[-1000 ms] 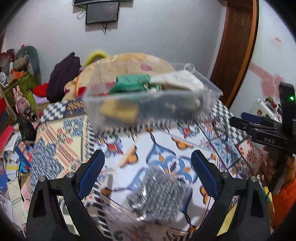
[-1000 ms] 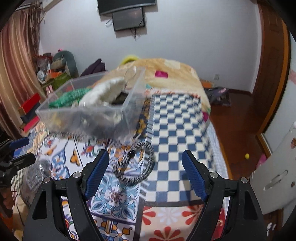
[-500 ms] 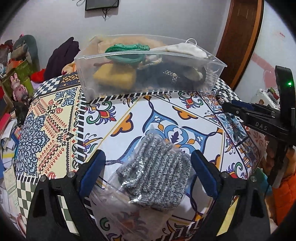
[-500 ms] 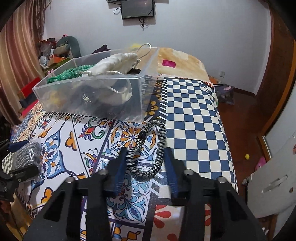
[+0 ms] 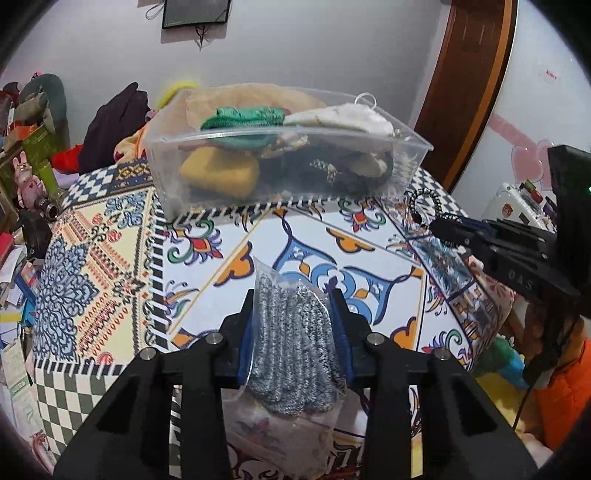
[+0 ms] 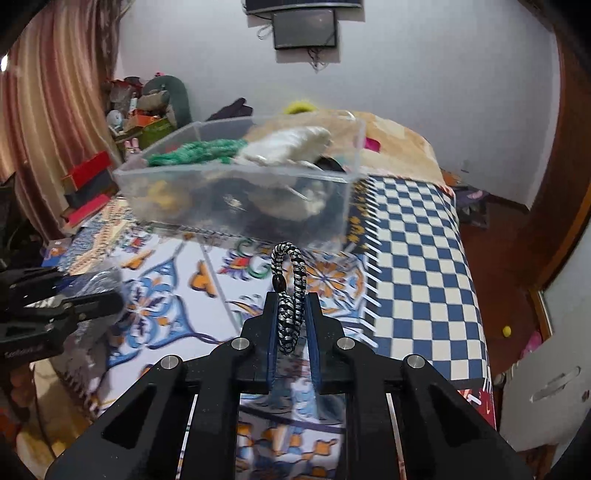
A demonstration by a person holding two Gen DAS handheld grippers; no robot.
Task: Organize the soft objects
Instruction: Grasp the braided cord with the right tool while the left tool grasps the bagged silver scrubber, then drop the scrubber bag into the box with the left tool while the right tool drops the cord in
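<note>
My left gripper (image 5: 293,314) is shut on a grey knitted item in a clear plastic bag (image 5: 295,339), held just above the patterned cloth. My right gripper (image 6: 291,306) is shut on a black-and-white braided cord loop (image 6: 290,284), lifted off the cloth; it also shows in the left wrist view (image 5: 421,206). A clear plastic bin (image 5: 406,173) stands behind on the bed, holding a green cord (image 5: 243,118), a white item (image 5: 343,118), a yellow item (image 5: 218,173) and dark items. The bin also shows in the right wrist view (image 6: 147,199).
A patterned cloth (image 5: 332,243) covers the bed, with a blue checkered part (image 6: 413,243) at the right. Clutter, toys and boxes (image 5: 26,155) stand at the left. A wooden door (image 5: 465,92) is at the back right, and a screen (image 6: 304,33) hangs on the wall.
Both grippers have closed: the left on the bagged grey knit, the right on the braided cord. Both items are now lifted off the cloth.
</note>
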